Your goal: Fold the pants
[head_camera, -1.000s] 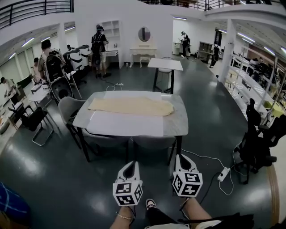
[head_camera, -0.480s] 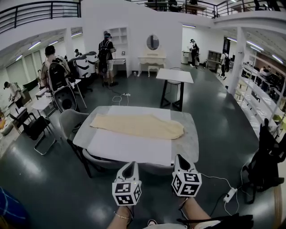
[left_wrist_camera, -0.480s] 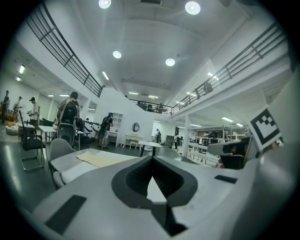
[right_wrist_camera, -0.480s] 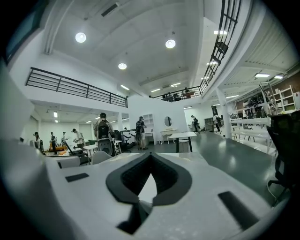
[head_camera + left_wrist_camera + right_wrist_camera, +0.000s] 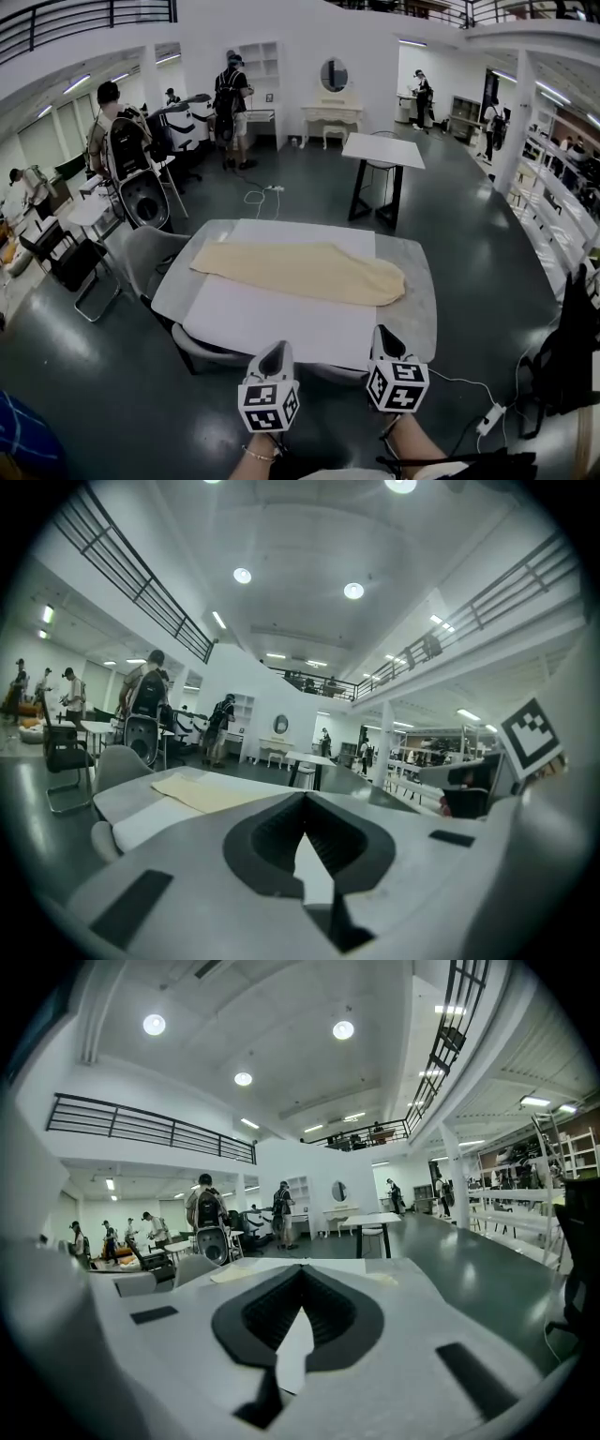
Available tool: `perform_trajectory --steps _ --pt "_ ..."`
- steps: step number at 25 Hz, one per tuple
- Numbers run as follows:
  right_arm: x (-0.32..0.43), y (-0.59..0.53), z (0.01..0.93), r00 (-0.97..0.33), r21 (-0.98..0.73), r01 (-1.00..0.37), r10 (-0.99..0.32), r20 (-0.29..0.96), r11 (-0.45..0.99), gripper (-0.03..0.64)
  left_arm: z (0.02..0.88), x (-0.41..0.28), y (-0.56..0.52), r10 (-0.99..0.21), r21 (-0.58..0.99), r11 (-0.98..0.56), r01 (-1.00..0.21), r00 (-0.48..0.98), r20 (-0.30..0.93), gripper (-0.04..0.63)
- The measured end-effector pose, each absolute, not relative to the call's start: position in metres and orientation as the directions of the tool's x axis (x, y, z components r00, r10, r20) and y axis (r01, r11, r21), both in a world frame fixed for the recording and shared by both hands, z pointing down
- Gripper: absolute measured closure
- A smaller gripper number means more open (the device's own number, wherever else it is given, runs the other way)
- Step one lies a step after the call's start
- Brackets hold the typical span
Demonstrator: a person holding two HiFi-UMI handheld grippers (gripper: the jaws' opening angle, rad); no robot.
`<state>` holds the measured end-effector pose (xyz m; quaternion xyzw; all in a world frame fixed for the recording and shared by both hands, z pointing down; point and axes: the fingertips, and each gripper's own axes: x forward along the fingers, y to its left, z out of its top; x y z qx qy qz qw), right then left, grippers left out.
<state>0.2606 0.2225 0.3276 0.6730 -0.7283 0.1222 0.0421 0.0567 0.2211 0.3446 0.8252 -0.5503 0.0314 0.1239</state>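
Observation:
Beige pants (image 5: 300, 272) lie flat and lengthwise across a white mat (image 5: 281, 328) on a grey table (image 5: 173, 281) ahead of me. Both grippers hover side by side short of the table's near edge, apart from the cloth. My left gripper (image 5: 275, 347) is shut, with nothing between its jaws. My right gripper (image 5: 383, 331) is shut and empty as well. In the left gripper view the pants (image 5: 211, 794) show beyond the closed gripper tips (image 5: 303, 797). The right gripper view shows the pants (image 5: 232, 1276) past its gripper tips (image 5: 302, 1269).
A grey chair (image 5: 141, 258) stands at the table's left end and another (image 5: 202, 347) is tucked under the near edge. A smaller table (image 5: 380, 150) stands behind. A power strip with cable (image 5: 489, 419) lies on the floor at right. People (image 5: 230, 94) stand at back left.
The table and pants have come closer and lower in the head view as both grippers advanced toward them. Both grippers stay shut and side by side.

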Motion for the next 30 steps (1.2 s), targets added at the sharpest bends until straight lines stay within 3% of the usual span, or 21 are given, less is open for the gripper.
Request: perform_trajectory --steps 9,20,30 --pt "0.258 0.119 0.353 0.008 -0.134 -0.99 -0.967 0.253 -0.044 0.624 0.359 0.054 0.091 -0.854 0.184 -0.457 -0.87 0.487 0.182 0.595" --pt "0.204 -0.052 0.345 0.141 -0.122 -0.977 -0.956 0.259 -0.177 0.624 0.354 -0.007 -0.116 -0.791 0.165 -0.557 -0.814 0.58 0.191 0.595" --pt "0.266 -0.098 0.392 0.241 -0.106 -0.95 -0.904 0.354 -0.295 0.624 0.417 0.025 -0.19 -0.742 0.203 -0.567 -0.799 0.602 0.295 0.595"
